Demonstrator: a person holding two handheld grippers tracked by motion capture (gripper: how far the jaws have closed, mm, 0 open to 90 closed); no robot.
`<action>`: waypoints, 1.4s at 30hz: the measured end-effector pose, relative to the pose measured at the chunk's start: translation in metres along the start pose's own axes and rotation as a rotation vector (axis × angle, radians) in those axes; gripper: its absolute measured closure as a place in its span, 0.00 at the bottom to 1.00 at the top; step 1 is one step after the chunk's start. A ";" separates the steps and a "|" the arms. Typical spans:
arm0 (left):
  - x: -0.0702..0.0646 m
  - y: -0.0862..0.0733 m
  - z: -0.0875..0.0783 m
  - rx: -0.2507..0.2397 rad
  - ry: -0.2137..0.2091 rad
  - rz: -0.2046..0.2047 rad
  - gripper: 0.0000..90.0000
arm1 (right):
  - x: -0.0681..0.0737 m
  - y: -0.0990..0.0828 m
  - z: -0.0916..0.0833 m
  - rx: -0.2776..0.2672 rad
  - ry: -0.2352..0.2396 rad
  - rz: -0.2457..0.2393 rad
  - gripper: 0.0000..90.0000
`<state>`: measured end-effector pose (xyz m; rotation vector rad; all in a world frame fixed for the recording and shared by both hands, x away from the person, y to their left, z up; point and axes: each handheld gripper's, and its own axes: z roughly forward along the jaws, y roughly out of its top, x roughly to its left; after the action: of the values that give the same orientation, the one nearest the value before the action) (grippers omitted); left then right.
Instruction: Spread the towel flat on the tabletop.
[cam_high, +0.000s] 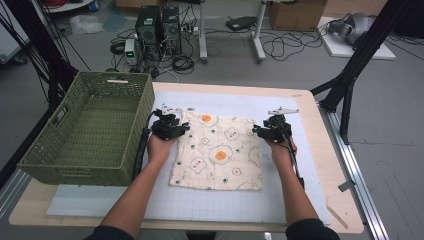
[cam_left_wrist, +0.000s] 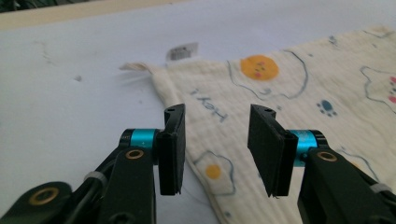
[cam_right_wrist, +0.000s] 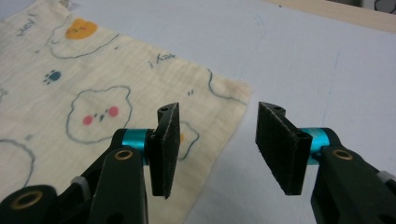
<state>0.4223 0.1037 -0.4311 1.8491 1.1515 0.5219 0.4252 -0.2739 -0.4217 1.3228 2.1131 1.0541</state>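
Both forearms reached forward, left gripper (cam_high: 172, 126) and right gripper (cam_high: 269, 129) released, empty, flanking the cloth's (cam_high: 220, 152) far corners.

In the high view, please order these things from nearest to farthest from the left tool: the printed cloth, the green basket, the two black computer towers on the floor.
From the left tool:
1. Printed cloth: directly beside the tool, at its left edge.
2. Green basket: just to the left, on the table's left end.
3. Black computer towers: far behind the table, on the floor.
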 end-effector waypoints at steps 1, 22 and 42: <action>-0.001 -0.001 -0.002 -0.007 -0.006 -0.004 0.62 | 0.001 -0.003 -0.004 -0.002 0.009 0.003 0.55; -0.011 -0.025 -0.012 0.145 0.015 0.085 0.96 | 0.037 -0.061 -0.038 0.092 0.101 -0.018 0.84; -0.008 -0.047 -0.052 0.061 -0.052 0.043 0.63 | 0.039 -0.060 -0.055 0.028 0.062 -0.051 0.81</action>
<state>0.3579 0.1289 -0.4422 1.9319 1.1062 0.4655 0.3359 -0.2751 -0.4338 1.2571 2.2030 1.0609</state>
